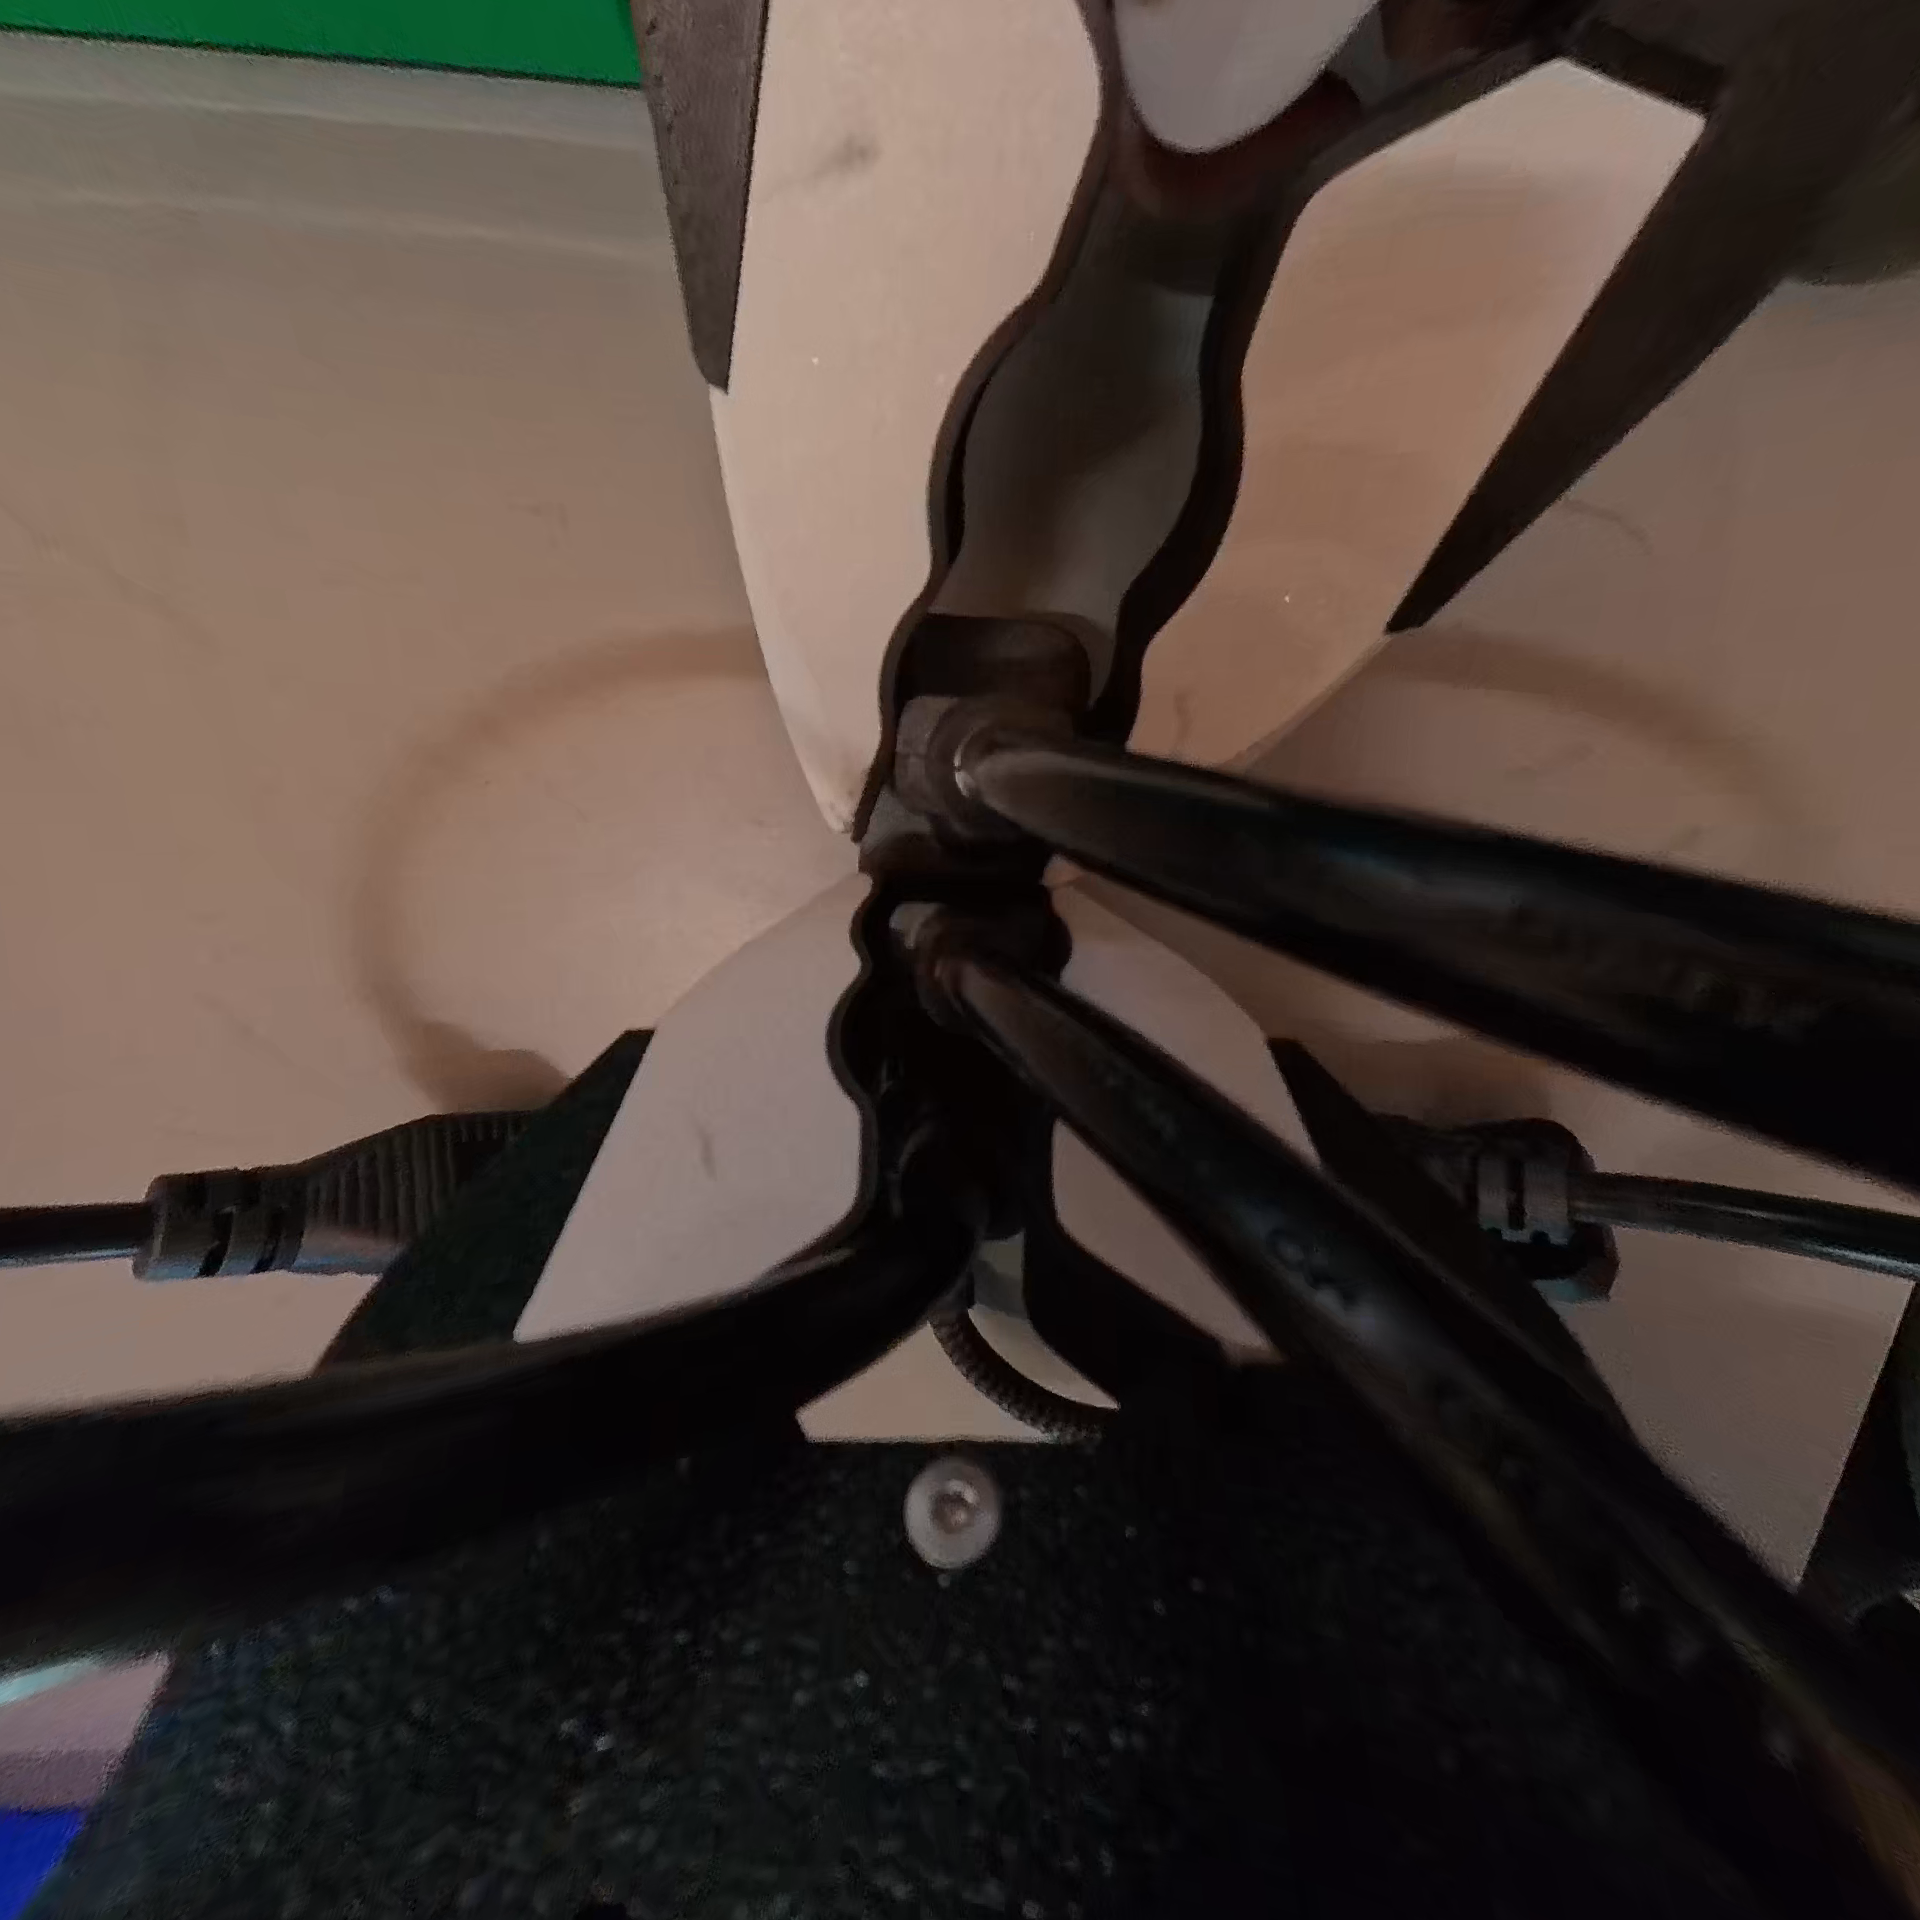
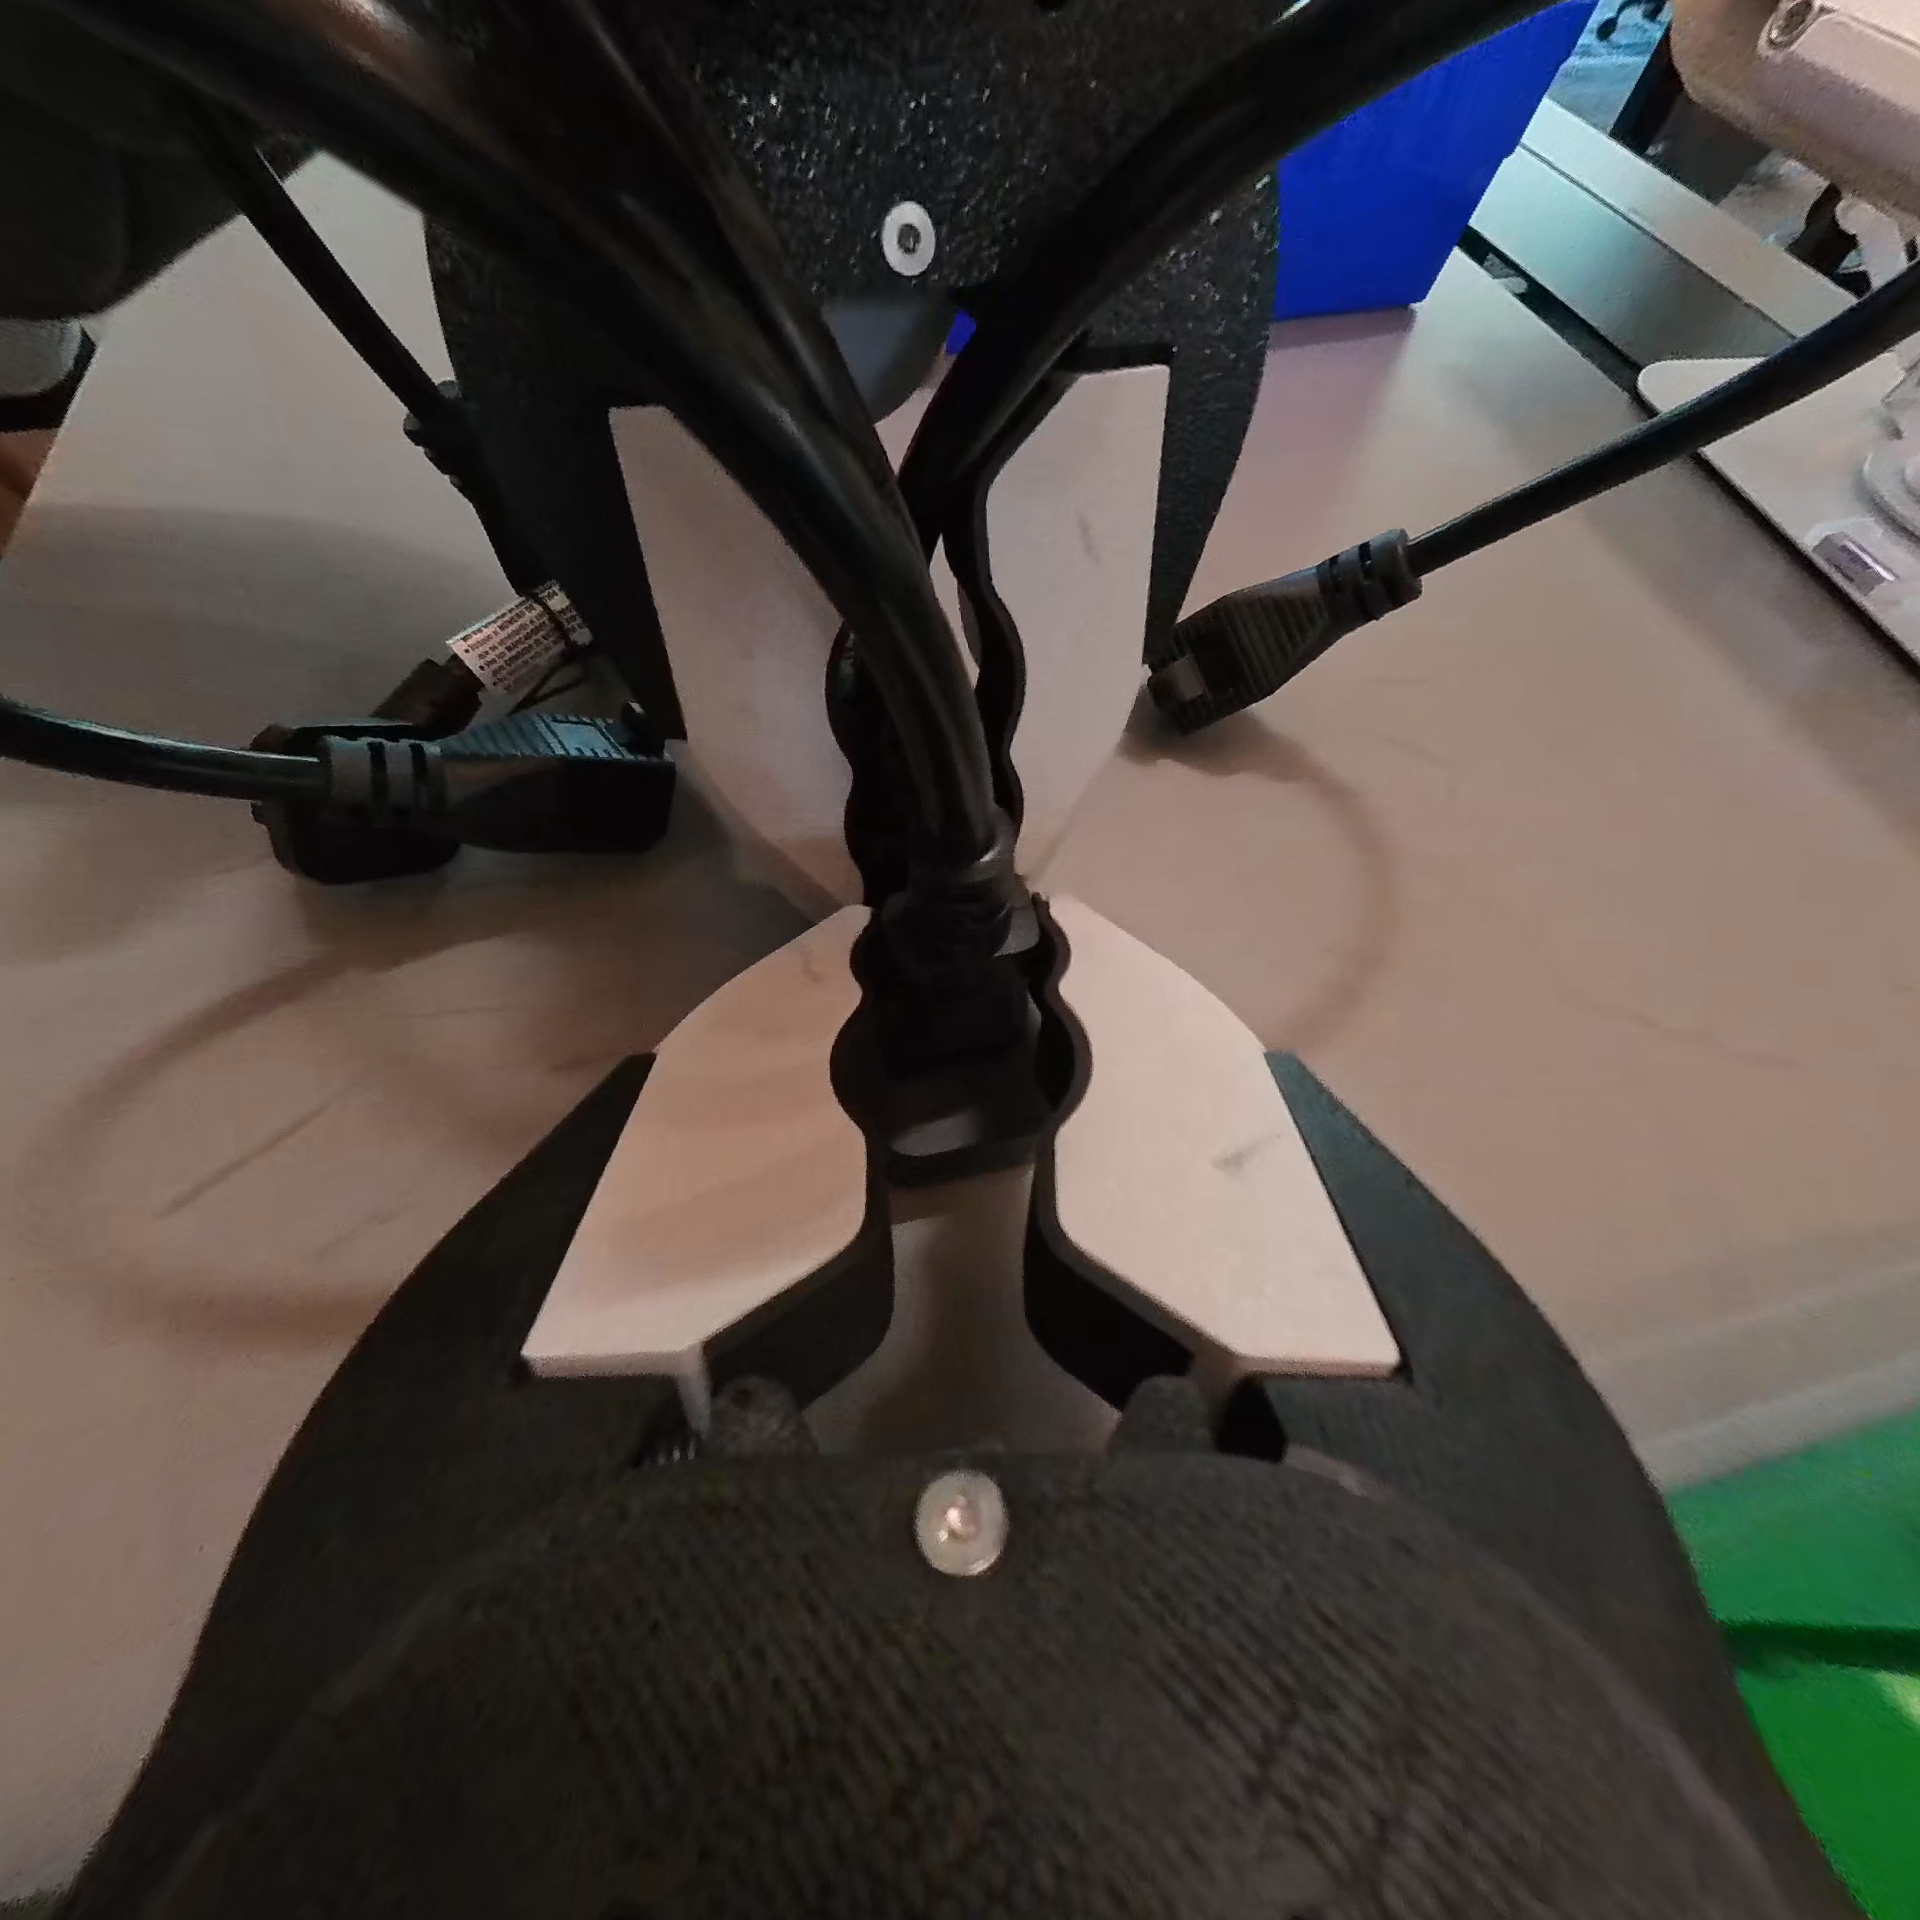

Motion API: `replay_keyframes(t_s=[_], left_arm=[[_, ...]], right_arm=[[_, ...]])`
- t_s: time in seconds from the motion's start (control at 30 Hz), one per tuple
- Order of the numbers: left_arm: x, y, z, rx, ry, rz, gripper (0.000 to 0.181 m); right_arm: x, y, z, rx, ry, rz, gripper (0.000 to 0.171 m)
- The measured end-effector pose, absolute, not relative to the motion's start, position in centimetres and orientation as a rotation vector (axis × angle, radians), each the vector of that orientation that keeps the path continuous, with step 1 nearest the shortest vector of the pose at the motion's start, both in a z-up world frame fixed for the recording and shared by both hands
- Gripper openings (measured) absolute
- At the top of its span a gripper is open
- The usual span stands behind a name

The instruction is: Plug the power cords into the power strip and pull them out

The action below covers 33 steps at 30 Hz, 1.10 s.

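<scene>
My two grippers meet tip to tip just above the beige table [image 1: 312, 623]. My left gripper [image 1: 951, 935] is shut on a black power cord end [image 1: 935, 966]; its cable [image 1: 1195, 1164] runs back to the lower right. My right gripper [image 2: 956, 935] is shut on a black plug [image 2: 951, 1008], whose cords [image 2: 883, 644] arch up and away. The right gripper shows from above in the left wrist view [image 1: 971, 800], and the left gripper shows in the right wrist view [image 2: 935, 842]. No power strip is in view.
Loose black plugs lie on the table: one at the left [image 1: 260, 1216] and one at the right [image 1: 1527, 1195]; they also show in the right wrist view [image 2: 499, 769] [image 2: 1278, 623]. A blue bin [image 2: 1382, 208] and a white board [image 2: 1766, 416] stand beyond. A green surface [image 2: 1818, 1662] borders the table. Both grippers' tips are close together, under 4 cm apart.
</scene>
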<state>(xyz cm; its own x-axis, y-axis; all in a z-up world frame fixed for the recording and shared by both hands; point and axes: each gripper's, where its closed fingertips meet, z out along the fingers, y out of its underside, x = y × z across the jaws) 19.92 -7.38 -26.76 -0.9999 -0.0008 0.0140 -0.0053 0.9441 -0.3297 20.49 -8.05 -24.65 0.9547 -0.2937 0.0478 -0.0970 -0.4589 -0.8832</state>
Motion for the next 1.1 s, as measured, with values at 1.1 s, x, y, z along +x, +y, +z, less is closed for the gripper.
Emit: replay_keyframes(t_s=[1.1], left_arm=[[19.81,-7.27,-26.78,-0.052,-3.096,0.398,0.025]], right_arm=[[19.93,-8.56,-23.93,-2.013,0.274,-0.228,0.023]])
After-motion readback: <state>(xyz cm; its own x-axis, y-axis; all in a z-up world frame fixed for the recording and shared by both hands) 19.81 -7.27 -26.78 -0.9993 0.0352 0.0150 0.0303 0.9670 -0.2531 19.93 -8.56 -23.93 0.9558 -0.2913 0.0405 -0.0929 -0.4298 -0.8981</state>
